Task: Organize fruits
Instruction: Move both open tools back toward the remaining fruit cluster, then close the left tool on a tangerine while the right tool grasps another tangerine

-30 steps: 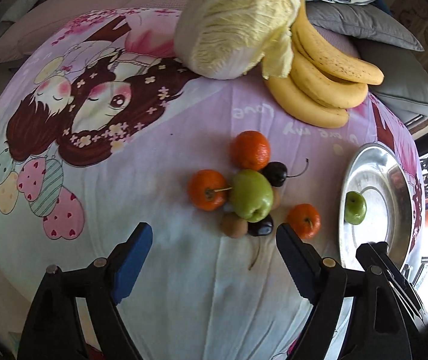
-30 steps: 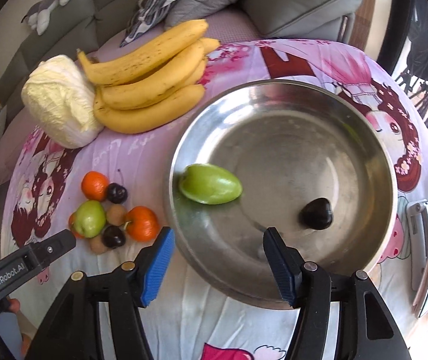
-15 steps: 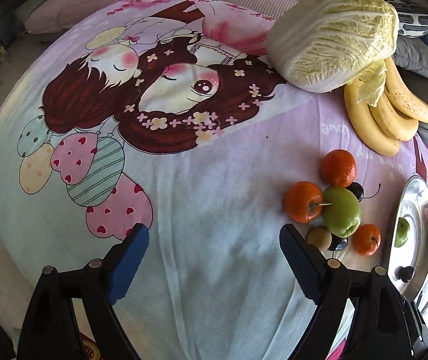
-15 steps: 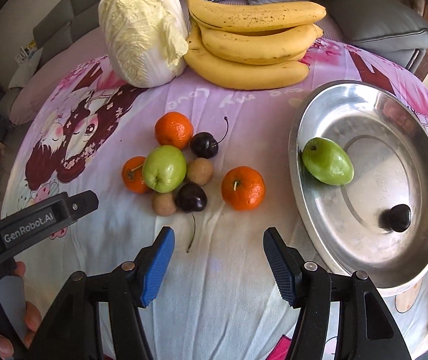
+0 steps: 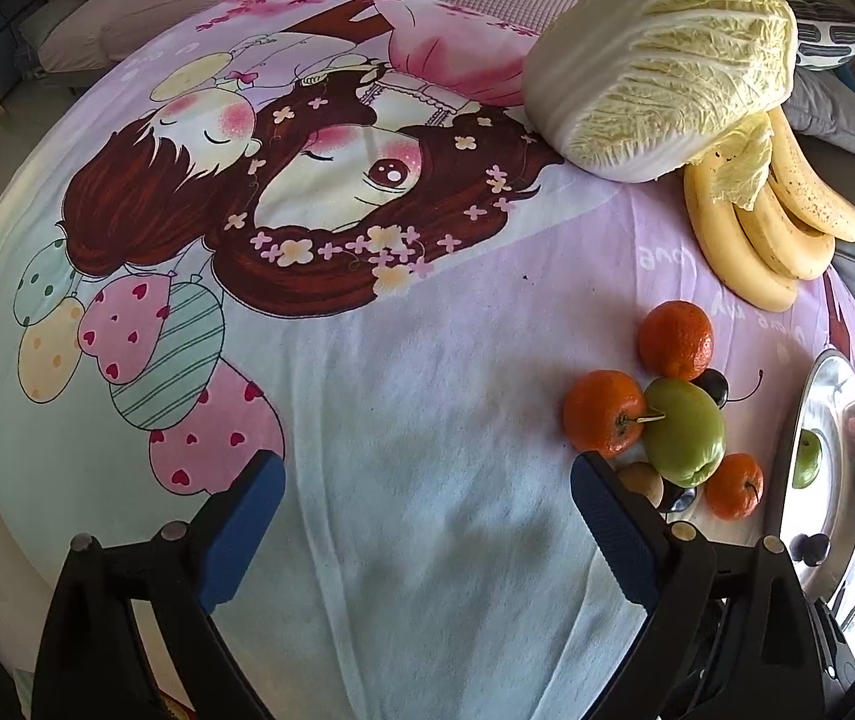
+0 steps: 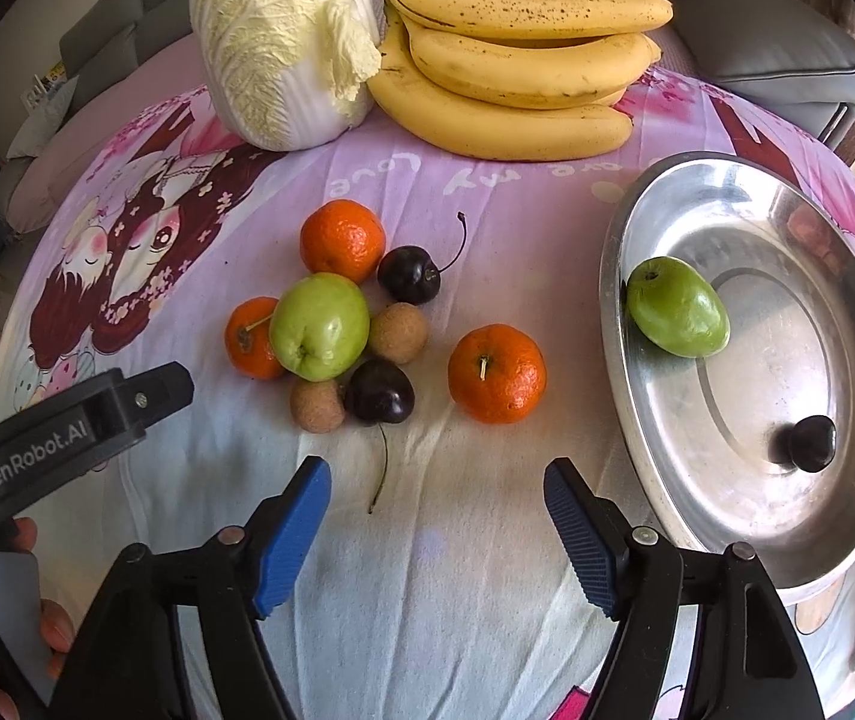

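A cluster of fruit lies on the cartoon-print cloth: a green apple (image 6: 319, 325), three oranges (image 6: 497, 373), two dark cherries (image 6: 379, 391) and two small brown fruits (image 6: 398, 332). A steel plate (image 6: 835, 516) at the right holds a green fruit (image 6: 678, 307) and a dark cherry (image 6: 811, 443). My right gripper (image 6: 436, 534) is open and empty, just short of the cluster. My left gripper (image 5: 427, 528) is open and empty over bare cloth, with the cluster (image 5: 683, 427) to its right.
A napa cabbage (image 6: 283, 42) and a bunch of bananas (image 6: 517, 60) lie at the far side of the cloth. Grey cushions (image 6: 775, 42) sit behind them. The left tool's body (image 6: 67, 432) reaches in at the right wrist view's left edge.
The right gripper swung left from over the plate to face the fruit cluster and came closer to it. The left gripper swung left, away from the cluster. Both stayed open.
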A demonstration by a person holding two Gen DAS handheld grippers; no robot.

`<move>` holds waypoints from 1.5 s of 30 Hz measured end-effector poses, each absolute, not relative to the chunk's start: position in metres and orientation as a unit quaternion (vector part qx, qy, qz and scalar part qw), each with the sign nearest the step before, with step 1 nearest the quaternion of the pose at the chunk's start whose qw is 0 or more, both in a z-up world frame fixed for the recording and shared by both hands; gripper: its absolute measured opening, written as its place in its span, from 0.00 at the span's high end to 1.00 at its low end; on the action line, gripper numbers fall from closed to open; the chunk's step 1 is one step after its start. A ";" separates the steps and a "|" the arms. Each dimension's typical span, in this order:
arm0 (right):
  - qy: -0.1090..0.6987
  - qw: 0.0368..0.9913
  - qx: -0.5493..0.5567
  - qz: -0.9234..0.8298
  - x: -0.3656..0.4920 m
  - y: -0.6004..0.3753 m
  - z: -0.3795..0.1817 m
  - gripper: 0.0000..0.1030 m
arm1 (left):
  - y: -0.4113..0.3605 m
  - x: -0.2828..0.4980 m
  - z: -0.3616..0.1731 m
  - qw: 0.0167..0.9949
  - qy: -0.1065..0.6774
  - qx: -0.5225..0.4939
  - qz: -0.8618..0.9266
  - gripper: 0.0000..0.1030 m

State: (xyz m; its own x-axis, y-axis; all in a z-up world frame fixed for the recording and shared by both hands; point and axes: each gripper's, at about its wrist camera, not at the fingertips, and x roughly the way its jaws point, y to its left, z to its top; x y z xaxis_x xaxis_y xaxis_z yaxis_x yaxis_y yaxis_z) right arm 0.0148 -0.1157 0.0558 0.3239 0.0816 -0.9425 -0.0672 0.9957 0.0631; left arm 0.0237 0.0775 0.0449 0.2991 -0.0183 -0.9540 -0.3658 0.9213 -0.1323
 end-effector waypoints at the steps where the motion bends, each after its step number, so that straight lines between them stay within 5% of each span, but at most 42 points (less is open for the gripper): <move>1: 0.580 0.813 0.008 0.046 0.016 -0.117 0.056 0.21 | 0.079 0.026 0.045 0.790 0.579 -0.166 0.112 0.06; 26: 0.571 0.814 0.065 0.088 0.048 -0.125 0.067 0.19 | 0.063 0.063 0.050 0.789 0.577 -0.208 0.026 0.07; 37: 0.565 0.820 0.051 0.073 0.055 -0.131 0.069 0.48 | 0.061 0.072 0.038 0.769 0.596 -0.230 -0.006 0.37; 45: 0.569 0.819 0.034 0.061 0.054 -0.133 0.066 0.54 | 0.057 0.070 0.031 0.759 0.602 -0.247 -0.026 0.49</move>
State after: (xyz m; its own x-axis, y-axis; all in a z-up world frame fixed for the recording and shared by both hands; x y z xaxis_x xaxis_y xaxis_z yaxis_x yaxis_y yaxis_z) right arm 0.0535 -0.1334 0.0662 0.3446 0.1395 -0.9283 -0.0614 0.9901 0.1260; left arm 0.0704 0.0575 0.0314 0.2744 -0.3370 -0.9006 -0.2581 0.8764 -0.4065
